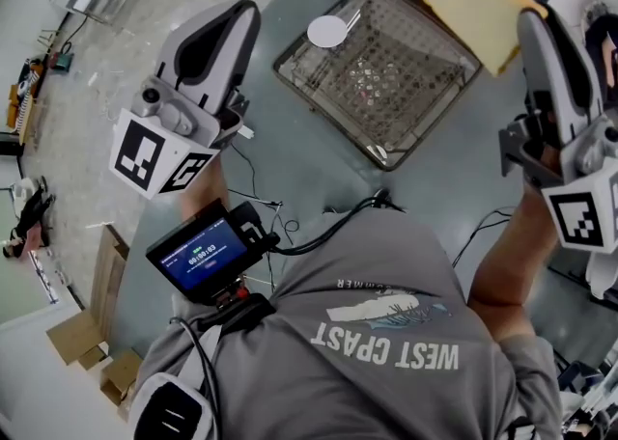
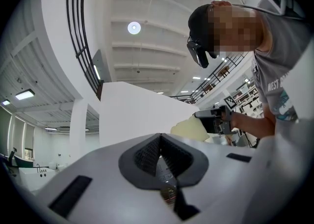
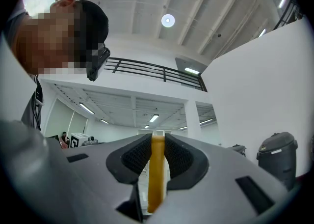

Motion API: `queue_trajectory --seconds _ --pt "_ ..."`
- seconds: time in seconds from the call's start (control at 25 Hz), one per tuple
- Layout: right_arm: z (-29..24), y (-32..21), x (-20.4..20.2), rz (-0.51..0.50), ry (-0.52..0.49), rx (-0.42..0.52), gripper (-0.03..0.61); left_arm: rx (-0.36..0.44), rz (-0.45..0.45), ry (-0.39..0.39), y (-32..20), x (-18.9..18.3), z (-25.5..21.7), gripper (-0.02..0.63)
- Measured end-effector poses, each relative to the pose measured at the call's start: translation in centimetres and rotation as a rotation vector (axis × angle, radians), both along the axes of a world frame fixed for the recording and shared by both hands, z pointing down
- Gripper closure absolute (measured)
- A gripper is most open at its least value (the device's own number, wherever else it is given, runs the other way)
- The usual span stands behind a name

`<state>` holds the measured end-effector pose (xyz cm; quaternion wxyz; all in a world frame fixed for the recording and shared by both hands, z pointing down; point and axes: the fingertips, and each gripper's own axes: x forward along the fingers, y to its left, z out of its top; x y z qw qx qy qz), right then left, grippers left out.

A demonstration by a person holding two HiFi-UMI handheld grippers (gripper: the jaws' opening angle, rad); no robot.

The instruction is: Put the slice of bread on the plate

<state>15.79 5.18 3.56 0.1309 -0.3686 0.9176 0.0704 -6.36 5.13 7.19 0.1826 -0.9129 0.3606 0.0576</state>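
Counts: 2 grippers, 2 marker cubes, 1 bread slice, 1 wire basket, 1 white disc, 1 screen unit.

- left gripper [image 2: 160, 140]: jaws clenched pad to pad, nothing between them. It points up and is held in the air at the left of the head view, well apart from the bread.
- right gripper [image 3: 157, 142]: jaws clamped on the slice of bread [image 1: 470, 2]. In the right gripper view the slice sits edge-on between the two ribbed pads [image 3: 135, 158], with its tan crust edge facing the camera.
- Bread is in the air, not resting on anything. Only one edge is in the jaws; most of the slice stands out beyond the fingertips. In the head view it overlaps the far right corner of the wire basket [image 1: 319, 81].
- The basket sits on the grey table [image 1: 290, 178]. A small white round disc [image 1: 328, 31] lies at the basket's far left edge; can't tell if that's the plate.
- Marker cubes: left [image 1: 150, 156], right [image 1: 585, 221], with black square codes on white faces.
- Writing: the grey T-shirt [image 1: 386, 293] has big white print, roughly "WEST C?AST", with the smaller line above too small to read.
- The screen unit [image 1: 203, 255] at the person's chest shows a blue display with unreadable digits.
- Cardboard boxes [image 1: 92, 337] are on the floor at left.
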Motion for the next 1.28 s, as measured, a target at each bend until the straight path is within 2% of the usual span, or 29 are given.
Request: queue_trajectory --seconds 0.12,0.2,0.6,0.92,1.16,1.28 --pt "1.8 -3.7 4.1 -0.024 -0.005 -0.003 0.496 -0.004 -0.017 -0.008 -3.4 4.3 1.7 0.607" --pt "2.3 -5.0 5.3 -0.038 -0.009 -0.003 0.497 -0.007 -0.026 -0.013 -4.6 5.6 2.2 0.607" --pt "2.8 -6.6 4.0 -0.085 -0.013 -0.028 0.497 -0.03 -0.062 -0.024 -5.3 4.8 2.4 0.607" --pt "2.8 -5.6 4.3 -0.075 0.001 -0.037 0.497 -0.035 -0.039 -0.01 -5.2 5.4 2.4 0.607" --pt "3.3 -11.4 0.3 -0.043 0.013 -0.048 0.497 -0.044 0.008 -0.001 -11.6 2.1 3.1 0.606" --pt "3.3 -11.3 0.3 -0.026 0.014 -0.049 0.497 -0.039 0.023 0.006 -12.0 2.0 2.9 0.607"
